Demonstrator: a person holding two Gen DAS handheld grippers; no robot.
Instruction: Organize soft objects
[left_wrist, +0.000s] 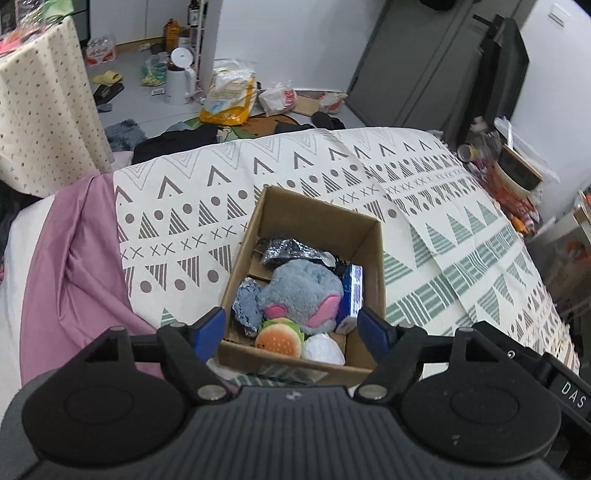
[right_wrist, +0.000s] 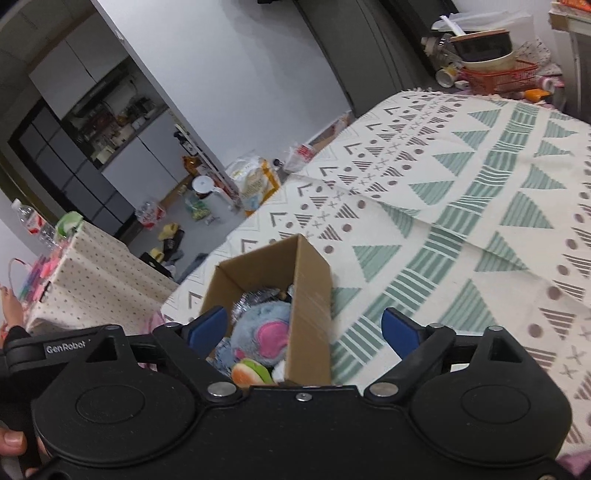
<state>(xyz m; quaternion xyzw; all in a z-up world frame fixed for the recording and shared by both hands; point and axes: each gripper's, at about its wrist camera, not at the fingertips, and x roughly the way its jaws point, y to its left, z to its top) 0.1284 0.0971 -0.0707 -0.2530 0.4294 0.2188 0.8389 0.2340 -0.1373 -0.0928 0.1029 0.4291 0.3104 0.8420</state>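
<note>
"GenRobot" marked the right gripper (right_wrist: 303, 332), "DAS" the left gripper (left_wrist: 291, 326); both jaws gaped empty above the cardboard box (left_wrist: 375, 258).

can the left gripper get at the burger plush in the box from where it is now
Probably yes. The left gripper hangs open just above the cardboard box, and the burger plush lies on top at the near edge, uncovered.

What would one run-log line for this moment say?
left gripper: open, empty | right gripper: open, empty | cardboard box: on patterned cloth, holds grey plush, burger toy
</note>
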